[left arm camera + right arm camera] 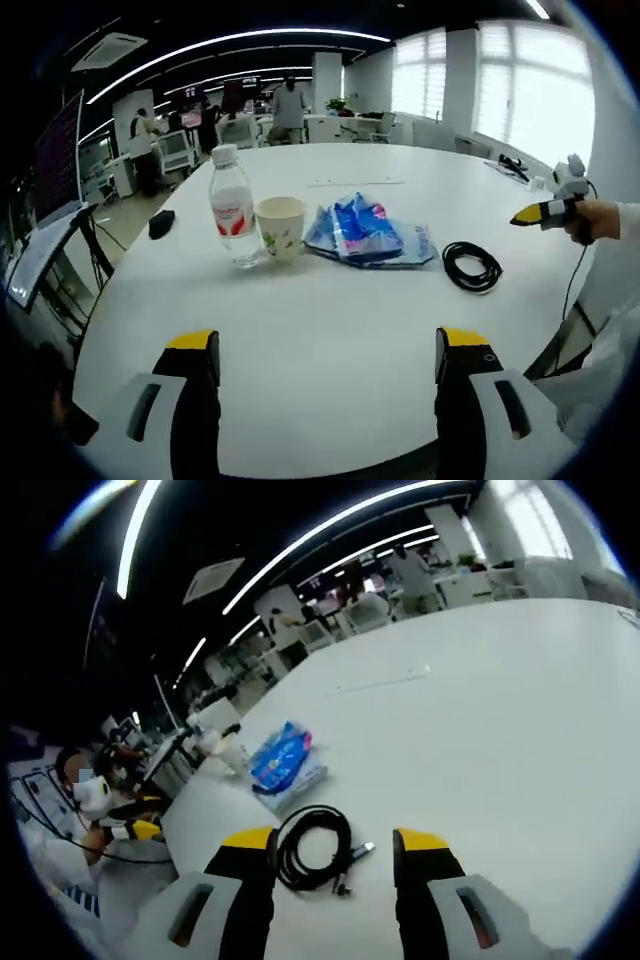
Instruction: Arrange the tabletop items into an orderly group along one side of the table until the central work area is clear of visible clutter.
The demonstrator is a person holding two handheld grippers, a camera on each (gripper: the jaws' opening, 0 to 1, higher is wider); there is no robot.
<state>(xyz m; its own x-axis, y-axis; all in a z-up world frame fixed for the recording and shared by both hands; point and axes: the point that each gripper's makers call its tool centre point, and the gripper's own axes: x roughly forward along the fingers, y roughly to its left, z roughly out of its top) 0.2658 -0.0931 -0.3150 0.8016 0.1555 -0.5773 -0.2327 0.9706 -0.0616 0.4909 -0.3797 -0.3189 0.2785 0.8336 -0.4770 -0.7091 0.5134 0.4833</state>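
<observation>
In the left gripper view, our left gripper (327, 370) hangs over the near edge of the big white table (330, 330). Its two yellow-tipped jaws stand wide apart with nothing between them. Past the jaws, the table is bare, and then comes a row of things. The paper cup (281, 228) is our landmark. The water bottle (233, 208) stands upright, touching the cup's left side. The blue snack bags (366, 234) lie just to the cup's right. The coiled black cable (472, 266) lies further right of the cup, apart from the bags. A small dark thing (161, 223) sits well to the cup's left, near the table edge.

In the right gripper view, our right gripper (330, 855) has its jaws wide apart too, holding nothing. The black cable (314, 848) lies on the table between them. Beyond it lie the blue bags (284, 759), and further off stand the bottle (210, 742) and the cup (234, 753).
</observation>
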